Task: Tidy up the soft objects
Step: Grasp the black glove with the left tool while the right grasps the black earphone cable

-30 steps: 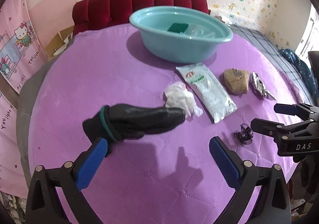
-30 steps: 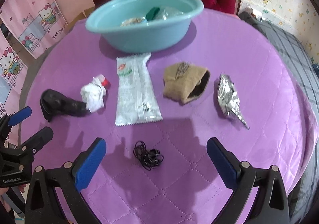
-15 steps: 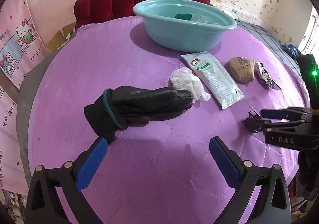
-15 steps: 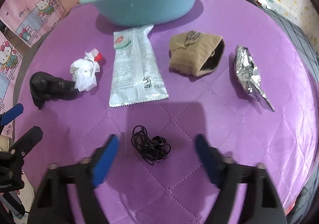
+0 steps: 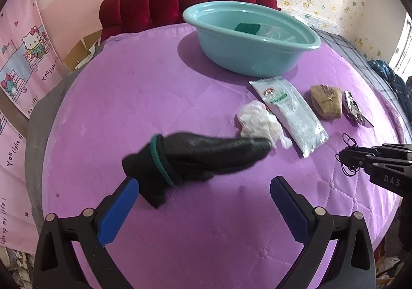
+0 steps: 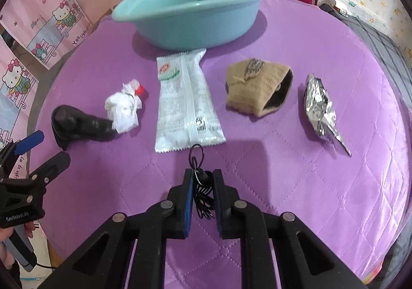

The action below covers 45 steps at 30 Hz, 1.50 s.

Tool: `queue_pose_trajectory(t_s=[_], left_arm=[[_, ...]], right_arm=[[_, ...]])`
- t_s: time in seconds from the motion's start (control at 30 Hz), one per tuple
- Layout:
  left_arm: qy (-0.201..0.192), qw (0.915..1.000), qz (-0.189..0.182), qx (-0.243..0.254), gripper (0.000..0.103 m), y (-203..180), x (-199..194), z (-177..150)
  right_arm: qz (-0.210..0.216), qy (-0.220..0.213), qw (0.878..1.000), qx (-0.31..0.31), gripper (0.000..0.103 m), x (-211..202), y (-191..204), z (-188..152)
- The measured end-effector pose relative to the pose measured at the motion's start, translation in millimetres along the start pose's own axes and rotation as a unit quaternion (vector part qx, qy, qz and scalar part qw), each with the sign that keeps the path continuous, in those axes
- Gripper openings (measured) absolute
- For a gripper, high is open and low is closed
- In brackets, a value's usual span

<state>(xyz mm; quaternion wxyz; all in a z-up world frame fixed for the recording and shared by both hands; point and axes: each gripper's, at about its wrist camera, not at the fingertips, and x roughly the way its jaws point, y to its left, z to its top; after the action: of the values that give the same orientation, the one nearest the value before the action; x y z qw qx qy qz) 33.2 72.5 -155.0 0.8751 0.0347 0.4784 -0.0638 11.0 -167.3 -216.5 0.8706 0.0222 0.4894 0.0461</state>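
My right gripper (image 6: 203, 175) is shut on a tangle of black cord (image 6: 199, 183) low over the purple table (image 6: 283, 186); the cord also shows in the left wrist view (image 5: 348, 157). My left gripper (image 5: 204, 192) is open and empty, just short of a black glove (image 5: 200, 155) with a green cuff band. A crumpled white tissue (image 5: 258, 123), a white and green packet (image 5: 291, 114), a tan pouch (image 5: 326, 105) and a foil wrapper (image 5: 354, 108) lie in a row in front of a teal basin (image 5: 247, 49).
The basin holds a green item (image 5: 247, 27) and clear plastic. A red padded headboard (image 5: 185, 3) stands behind the table. Pink cartoon hangings (image 5: 23, 57) are at the left. The table's edge drops off at the right.
My right gripper has moved down and forward and closed on the black cord. My left gripper has edged closer to the black glove and stayed open.
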Motion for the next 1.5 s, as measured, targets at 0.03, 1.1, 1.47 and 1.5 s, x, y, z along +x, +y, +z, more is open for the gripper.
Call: queue_pose_trajectory(t_s=[0.03,1.1,1.47,1.5], left_arm=[[0.0,1.0,-0.002,0.002,0.103,1,1,3],[0.073,0.9963,0.016,0.044,0.06,7,82,41],[0.068,0.9977,-0.008,0.003,0.017,13,53,39],[0.067,0.9977,-0.006,0.002,0.017,12,50,38]], right_arm=[[0.0,-0.001,1.0,0.0,0.014,-1,0,2],[0.004,0.02,0.999,0.025,0.015,11,-15,35],[0.015,0.018,1.0,0.007,0.015,-1,-14,44],[0.017,0.017,1.0,0.006,0.015,-3,-14,45]])
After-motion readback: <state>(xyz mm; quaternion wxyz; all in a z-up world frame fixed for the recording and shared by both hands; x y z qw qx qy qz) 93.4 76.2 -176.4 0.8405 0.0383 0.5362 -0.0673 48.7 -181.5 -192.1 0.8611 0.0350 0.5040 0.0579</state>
